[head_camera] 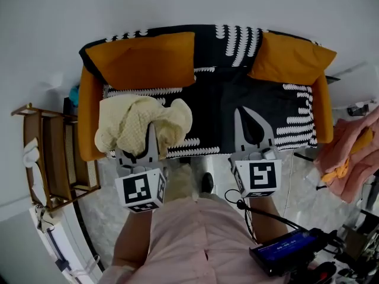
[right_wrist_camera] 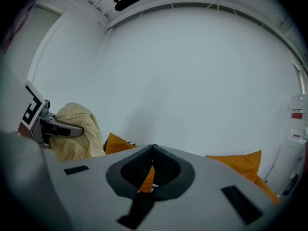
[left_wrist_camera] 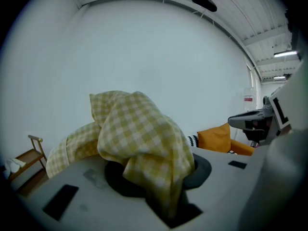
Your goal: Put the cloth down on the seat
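One cloth [head_camera: 133,126] clamped in left gripper [head_camera: 153,136] over seat [head_camera: 266,108]; right gripper [head_camera: 241,112] closed.

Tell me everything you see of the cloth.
The cloth is pale yellow with a fine white check, soft-looking, crumpled into a loose bundle. The left gripper has its jaws shut on one fold. It is over the left end of the seat, in front of an orange cushion; whether it touches the seat is unclear.

Pale pink shirt [head_camera: 195,241] on the person; the grey, black-padded left claw [head_camera: 151,141] and right claw [head_camera: 247,120] each carry a white, black-marked cube [head_camera: 141,189].
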Action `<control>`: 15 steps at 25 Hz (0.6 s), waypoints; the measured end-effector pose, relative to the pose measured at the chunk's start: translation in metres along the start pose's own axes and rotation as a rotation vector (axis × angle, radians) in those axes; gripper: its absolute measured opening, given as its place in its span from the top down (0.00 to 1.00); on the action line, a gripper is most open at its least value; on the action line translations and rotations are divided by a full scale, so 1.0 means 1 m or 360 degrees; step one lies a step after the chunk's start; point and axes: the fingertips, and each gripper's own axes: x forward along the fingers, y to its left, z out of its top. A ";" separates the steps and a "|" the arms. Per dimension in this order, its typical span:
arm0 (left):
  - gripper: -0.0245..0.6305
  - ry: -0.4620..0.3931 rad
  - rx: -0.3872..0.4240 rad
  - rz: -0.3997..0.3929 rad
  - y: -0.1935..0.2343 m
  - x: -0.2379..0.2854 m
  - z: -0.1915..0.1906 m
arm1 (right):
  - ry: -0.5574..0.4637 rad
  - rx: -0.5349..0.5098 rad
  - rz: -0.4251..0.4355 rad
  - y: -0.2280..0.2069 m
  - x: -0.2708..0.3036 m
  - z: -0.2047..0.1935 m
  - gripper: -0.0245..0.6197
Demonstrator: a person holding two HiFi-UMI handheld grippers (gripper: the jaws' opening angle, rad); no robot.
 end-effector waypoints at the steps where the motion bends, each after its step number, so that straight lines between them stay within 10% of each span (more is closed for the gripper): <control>1: 0.75 0.0017 -0.0008 -0.0016 0.003 0.010 -0.005 | 0.0016 -0.0002 -0.0006 -0.001 0.008 -0.002 0.96; 15: 0.74 0.0344 -0.0103 -0.0229 0.022 0.120 -0.109 | 0.0341 0.0056 -0.0031 0.011 0.077 -0.083 0.96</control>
